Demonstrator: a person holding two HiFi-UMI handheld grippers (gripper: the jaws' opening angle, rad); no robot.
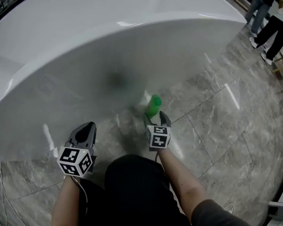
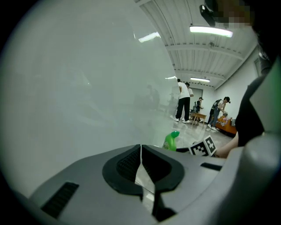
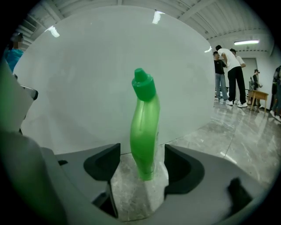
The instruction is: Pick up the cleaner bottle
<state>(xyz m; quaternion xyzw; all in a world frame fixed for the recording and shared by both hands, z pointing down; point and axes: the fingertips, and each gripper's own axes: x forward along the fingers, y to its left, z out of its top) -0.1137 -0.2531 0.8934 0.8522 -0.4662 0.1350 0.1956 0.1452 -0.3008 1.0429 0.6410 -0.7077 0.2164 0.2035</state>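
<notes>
R forearm (image 1: 182, 182) stretched fwd, R tongs (image 1: 155, 116) low w/ jaws apart either side of upright green cleaner bottle (image 1: 154, 105) on grey marble surface (image 1: 216, 134); L tongs (image 1: 87, 127) held nearer body, jaws closed, empty.

Head view: overhead, facing steeply down on floor (image 1: 217, 124) and white curved wall (image 1: 112, 46); left hand-held gripper (image 1: 86, 126) and right hand-held gripper (image 1: 156, 117) at lower centre

Left gripper view: low, facing along the wall; bottle (image 2: 170, 140) small, right of centre

Right gripper view: low, close on the bottle (image 3: 145, 127), mid-frame

Shared by all three: bottle, wall, standing people (image 1: 271, 22) toward the right edge
</notes>
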